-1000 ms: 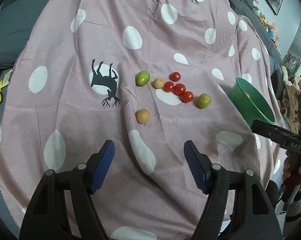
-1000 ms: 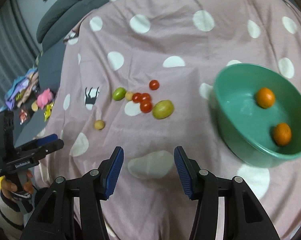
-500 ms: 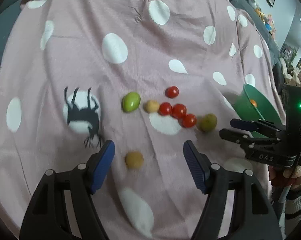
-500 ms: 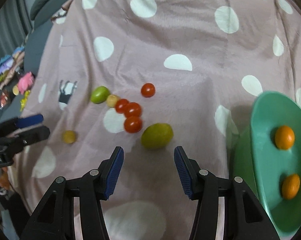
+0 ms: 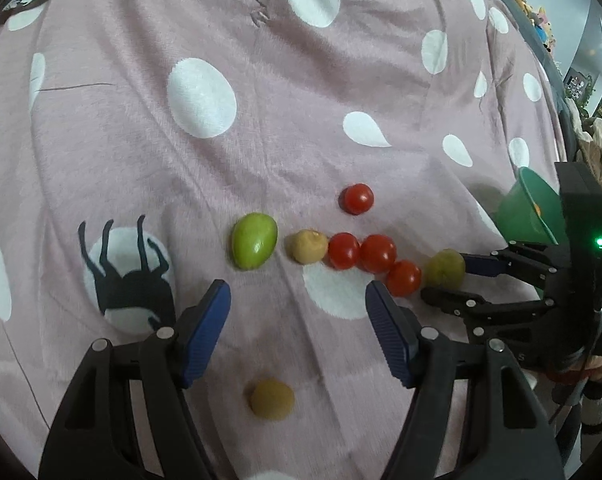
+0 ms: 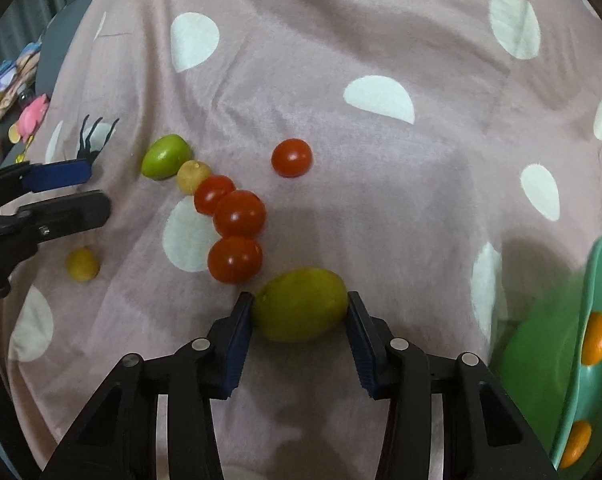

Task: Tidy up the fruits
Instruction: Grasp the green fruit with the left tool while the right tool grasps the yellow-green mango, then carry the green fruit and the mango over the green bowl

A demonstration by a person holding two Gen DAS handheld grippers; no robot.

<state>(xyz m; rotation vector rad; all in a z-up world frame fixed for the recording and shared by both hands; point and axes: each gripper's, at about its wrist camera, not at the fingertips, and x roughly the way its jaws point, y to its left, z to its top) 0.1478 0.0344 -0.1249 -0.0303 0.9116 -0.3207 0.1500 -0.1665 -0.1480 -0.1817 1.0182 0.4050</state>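
Two oranges (image 6: 596,338) already sit in the green bowl (image 6: 541,344) at the right side of the polka-dot blanket (image 6: 341,40). The right gripper (image 6: 299,314) brackets the olive-green fruit (image 6: 299,305), both pads touching or nearly so. The left gripper (image 5: 297,312) hovers wide above a small yellow fruit (image 5: 271,399). Four cherry tomatoes (image 6: 239,213), a bright green fruit (image 6: 165,156) and a tan fruit (image 6: 193,176) remain loose mid-blanket.

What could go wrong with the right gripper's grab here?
The right gripper brackets the yellow-green fruit; its pads look just at the skin, so grip may be loose and the fruit could roll on the soft blanket. The nearest red tomato sits beside the left pad and may get nudged.
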